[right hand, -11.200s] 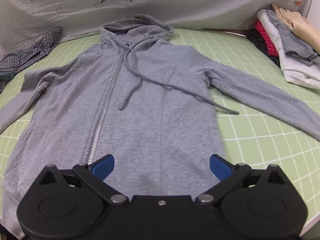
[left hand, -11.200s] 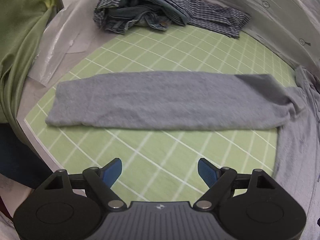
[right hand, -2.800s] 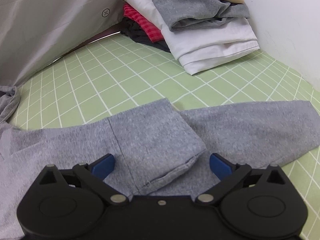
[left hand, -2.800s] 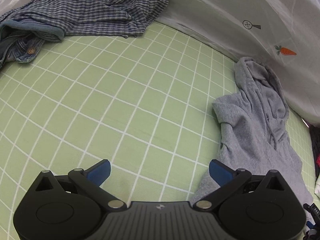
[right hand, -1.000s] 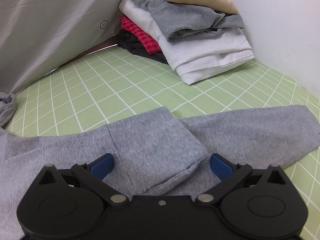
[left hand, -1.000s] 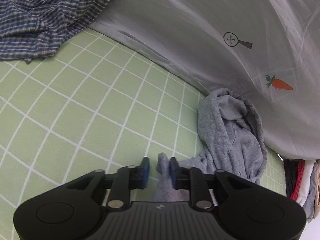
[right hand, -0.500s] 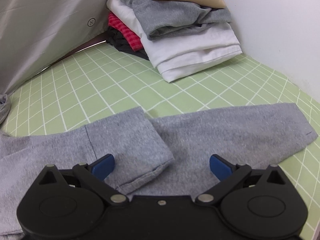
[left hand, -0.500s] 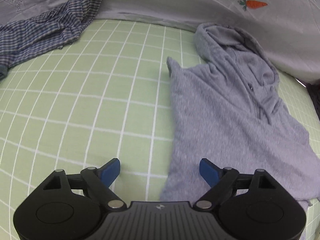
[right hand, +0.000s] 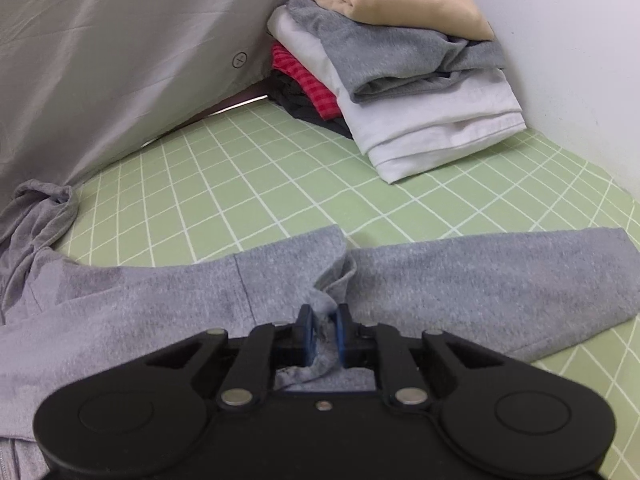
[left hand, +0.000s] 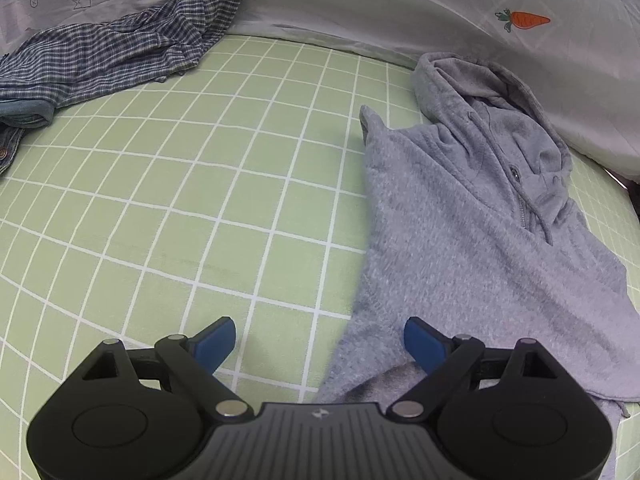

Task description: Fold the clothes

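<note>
Right now my right gripper (right hand: 324, 330) is closing on a bunched fold of the grey hoodie (left hand: 472, 216), its blue pads pinching the cloth where the folded sleeve end (right hand: 288, 276) meets the other sleeve (right hand: 480, 280). That second sleeve lies flat and stretches off to the right across the green grid mat (right hand: 224, 184). Beyond it, in the far right corner against the white wall (right hand: 560, 40), sits a stack of folded clothes (right hand: 400, 80): a tan piece on top, then grey, then white, with red and dark pieces tucked beside them on the left.

My left gripper (left hand: 316, 340) is opening, with its blue pads spread wide and gripping nothing. The left pad hangs over bare mat and the right pad over the near left edge of the hoodie's body; whether that pad touches the cloth I cannot tell from this angle. The hoodie lies on the right half of the mat in this view, hood (left hand: 480, 88) at the far end against the grey sheet (left hand: 360, 12), zip and drawstring showing below it. The sheet carries a small carrot print (left hand: 524, 20) on the far right. At the far left lies a crumpled blue checked shirt (left hand: 112, 56), well apart from the hoodie, with a bit of denim (left hand: 20, 116) under its near left edge.
</note>
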Demonstrator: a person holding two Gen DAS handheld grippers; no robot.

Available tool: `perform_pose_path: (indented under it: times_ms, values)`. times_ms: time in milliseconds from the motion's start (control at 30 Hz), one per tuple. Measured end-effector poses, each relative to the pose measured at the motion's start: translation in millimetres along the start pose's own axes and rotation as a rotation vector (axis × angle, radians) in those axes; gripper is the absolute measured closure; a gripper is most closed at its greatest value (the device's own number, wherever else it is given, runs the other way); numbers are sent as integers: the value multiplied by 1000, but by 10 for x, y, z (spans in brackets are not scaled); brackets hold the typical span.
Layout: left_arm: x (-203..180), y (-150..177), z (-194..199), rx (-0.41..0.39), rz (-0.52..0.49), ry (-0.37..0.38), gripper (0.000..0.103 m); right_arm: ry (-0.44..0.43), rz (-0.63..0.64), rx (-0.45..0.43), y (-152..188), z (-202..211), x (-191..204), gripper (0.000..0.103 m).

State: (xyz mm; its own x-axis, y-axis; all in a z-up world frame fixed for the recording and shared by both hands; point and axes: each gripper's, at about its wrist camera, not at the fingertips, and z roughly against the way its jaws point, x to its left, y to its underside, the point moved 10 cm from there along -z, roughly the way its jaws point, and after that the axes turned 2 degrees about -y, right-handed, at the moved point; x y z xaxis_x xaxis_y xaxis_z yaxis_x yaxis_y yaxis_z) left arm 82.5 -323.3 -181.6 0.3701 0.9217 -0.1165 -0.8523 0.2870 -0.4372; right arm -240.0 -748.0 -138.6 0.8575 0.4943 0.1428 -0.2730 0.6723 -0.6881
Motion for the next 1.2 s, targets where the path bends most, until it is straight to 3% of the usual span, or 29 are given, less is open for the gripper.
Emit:
perform_pose_path:
  times_ms: [233, 433, 467, 533, 667, 700, 733, 967, 1200]
  values:
    - [152, 102, 107, -3, 55, 7, 12, -152, -4, -27, -44, 233, 541, 92]
    - [306, 202, 256, -15, 84, -2, 12, -439, 96, 24, 183, 563, 1562, 89]
    - [324, 219, 291, -19, 86, -3, 12, -482, 112, 46, 270, 621, 1716, 84]
    - [345, 255, 376, -31, 78, -5, 12, -528, 164, 79, 439, 736, 1943, 46]
    - [364, 349, 555, -54, 51, -14, 10, -460, 265, 46, 574, 919, 1953, 19]
    - [362, 377, 591, -58, 45, -15, 9, -444, 257, 29, 578, 958, 1880, 3]
    - [355, 405, 619, -61, 41, -16, 8, -424, 250, 10, 577, 989, 1797, 0]
    - [82, 534, 701, -79, 22, -8, 8, -246, 229, 6, 637, 967, 981, 0]
    - [-622, 412, 680, -121, -22, 29, 7, -110, 173, -4, 422, 790, 187, 0]
